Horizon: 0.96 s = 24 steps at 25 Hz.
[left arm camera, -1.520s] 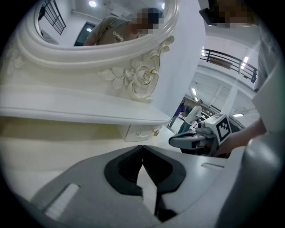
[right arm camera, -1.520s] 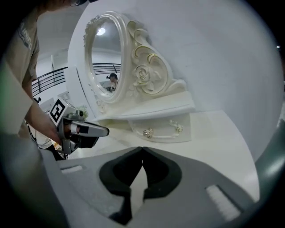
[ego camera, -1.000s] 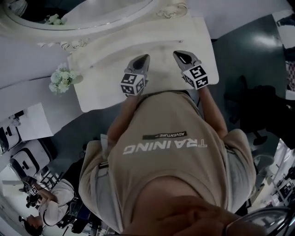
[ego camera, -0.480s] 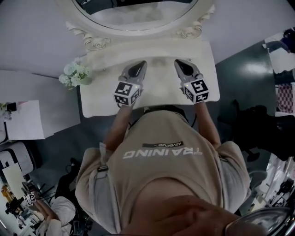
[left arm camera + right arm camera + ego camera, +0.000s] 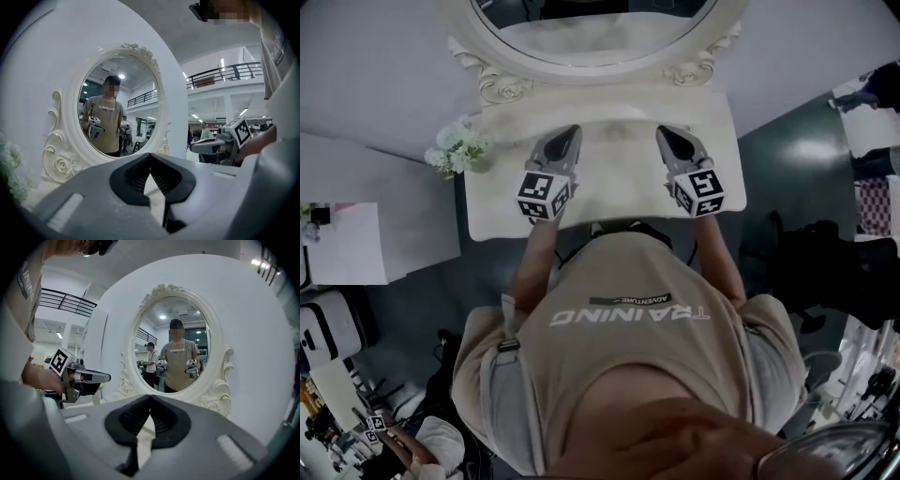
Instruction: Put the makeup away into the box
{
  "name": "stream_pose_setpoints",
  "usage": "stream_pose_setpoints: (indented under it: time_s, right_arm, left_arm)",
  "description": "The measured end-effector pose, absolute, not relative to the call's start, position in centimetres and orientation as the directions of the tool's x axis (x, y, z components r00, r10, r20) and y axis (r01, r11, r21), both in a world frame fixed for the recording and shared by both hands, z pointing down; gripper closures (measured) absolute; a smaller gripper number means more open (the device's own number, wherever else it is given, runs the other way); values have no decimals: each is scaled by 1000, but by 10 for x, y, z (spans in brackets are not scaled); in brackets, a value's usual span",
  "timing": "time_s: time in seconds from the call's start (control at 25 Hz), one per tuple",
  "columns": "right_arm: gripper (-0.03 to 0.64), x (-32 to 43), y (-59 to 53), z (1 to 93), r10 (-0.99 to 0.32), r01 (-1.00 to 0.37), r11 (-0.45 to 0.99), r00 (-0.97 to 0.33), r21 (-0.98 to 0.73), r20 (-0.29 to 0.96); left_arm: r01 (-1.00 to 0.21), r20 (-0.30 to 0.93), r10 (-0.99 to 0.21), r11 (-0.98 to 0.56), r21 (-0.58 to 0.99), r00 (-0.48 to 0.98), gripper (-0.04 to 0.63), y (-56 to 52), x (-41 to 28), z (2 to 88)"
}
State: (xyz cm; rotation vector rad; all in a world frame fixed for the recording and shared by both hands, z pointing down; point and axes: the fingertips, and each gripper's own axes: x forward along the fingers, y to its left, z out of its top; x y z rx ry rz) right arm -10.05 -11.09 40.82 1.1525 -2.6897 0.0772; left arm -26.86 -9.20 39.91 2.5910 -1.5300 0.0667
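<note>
Person's standing at a white vanity table (image 5: 492, 211), facing its oval mirror (image 5: 595, 33), w/ both tools held above the tabletop, apart from each other & pointing roughly level at the glass. Left gripper (image 5: 570, 134): jaws clenched tip to tip, nothing btwn them. Right gripper (image 5: 664, 134): same, pinched together & carrying nothing. As for the task's things, I can't find them: no makeup & no box shows in any view. The bit of tabletop visible round the tools is plain white, and the only thing close by is a bunch of pale flowers (image 5: 455, 148) just beside the table's left rear corner. So where the makeup lies or how it looks I can't say; it's either out of frame or hidden behind the tools or the person's body. Step in hand, imo: neither tool is working on anything, both hang over the table w/o touching it. That fits two stages: makeup waiting somewhere off-view to be fetched, or makeup already in its box out of sight. Pics don't settle which, so I won't call a next move. Either way, both jaws are closed & would have to part before gripping anything.
</note>
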Motion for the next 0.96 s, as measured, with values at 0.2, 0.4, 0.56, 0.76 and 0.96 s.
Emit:
stream_pose_setpoints:
  time_s: [0.2, 0.4, 0.56, 0.76, 0.96]
  right_arm:
    - [612, -106, -111, 412, -687, -700, 714, -689, 34, 231]
    - [612, -107, -120, 420, -686, -702, 712, -689, 19, 235]
    - [612, -112, -128, 426, -690, -708, 706, -686, 7, 231]
    - [612, -114, -132, 432, -693, -713, 702, -684, -4, 227]
    - [612, -116, -147, 433, -691, -710, 704, -685, 2, 228]
  left_arm:
    - [-871, 92, -868, -479, 104, 488, 588, -94, -265, 396]
    - [-868, 107, -862, -486, 108, 496, 588, -97, -262, 406]
    - [-860, 125, -851, -502, 98, 511, 588, -106, -264, 414]
    - [-854, 131, -844, -512, 96, 521, 588, -113, -264, 416]
    - [-852, 140, -840, -514, 102, 524, 588, -128, -266, 422]
